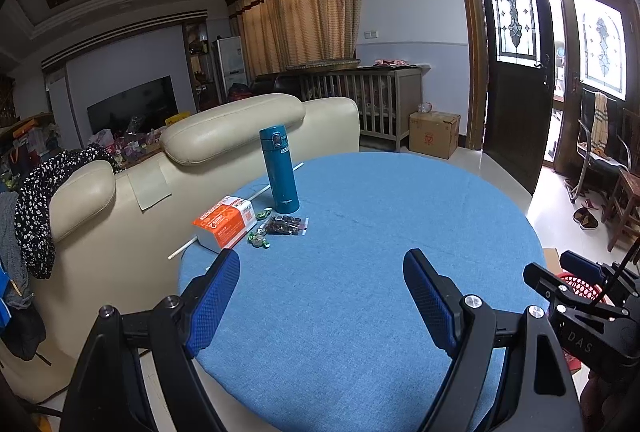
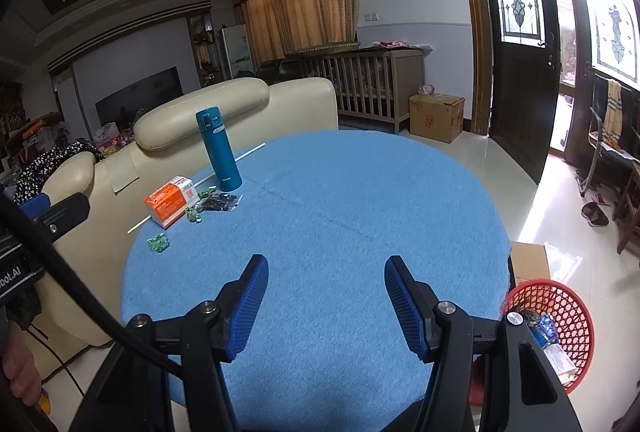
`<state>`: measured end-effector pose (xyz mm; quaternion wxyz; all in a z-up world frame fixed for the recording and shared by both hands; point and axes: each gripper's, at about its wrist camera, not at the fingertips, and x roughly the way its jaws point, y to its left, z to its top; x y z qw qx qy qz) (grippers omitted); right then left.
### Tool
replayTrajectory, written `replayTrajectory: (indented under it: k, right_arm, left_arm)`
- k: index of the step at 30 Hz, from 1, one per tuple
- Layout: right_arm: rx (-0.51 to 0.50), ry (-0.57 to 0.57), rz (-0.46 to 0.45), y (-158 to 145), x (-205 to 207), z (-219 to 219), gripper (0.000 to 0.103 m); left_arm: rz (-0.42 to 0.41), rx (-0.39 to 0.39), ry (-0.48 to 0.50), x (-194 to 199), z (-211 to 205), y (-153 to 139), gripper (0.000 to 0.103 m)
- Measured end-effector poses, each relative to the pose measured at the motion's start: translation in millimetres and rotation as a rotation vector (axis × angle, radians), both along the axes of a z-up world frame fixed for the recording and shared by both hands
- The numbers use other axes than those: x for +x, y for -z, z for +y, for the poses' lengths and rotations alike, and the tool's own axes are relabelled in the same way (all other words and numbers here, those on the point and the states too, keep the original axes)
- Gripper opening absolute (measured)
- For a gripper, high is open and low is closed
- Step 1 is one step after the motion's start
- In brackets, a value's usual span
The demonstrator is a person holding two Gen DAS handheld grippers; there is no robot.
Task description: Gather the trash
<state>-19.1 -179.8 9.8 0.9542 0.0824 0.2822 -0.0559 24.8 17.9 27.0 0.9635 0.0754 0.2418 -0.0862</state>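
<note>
Fingers (image 1: pixel 218 306) ribbed blue, round cloth-covered table (image 1: pixel 360 232)

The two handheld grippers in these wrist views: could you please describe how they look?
Both the left gripper and the right gripper have black angular frames with silver bolt heads, and their jaws carry ribbed blue pads. The right gripper's black body shows white "DAS" lettering; the left one's body bears white lettering ending "bot.AI", with a thick black cable running past it.
</note>
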Motion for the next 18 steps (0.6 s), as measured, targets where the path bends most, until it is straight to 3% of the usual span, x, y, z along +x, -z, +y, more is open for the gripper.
replayTrajectory:
  k: [18]
  right_arm:
    - [0.021, 0.014, 0.023, 9, 12, -9, 0.064]
  left_arm:
    - [0.042, 0.006, 0.033, 11, -10, 6, 0.085]
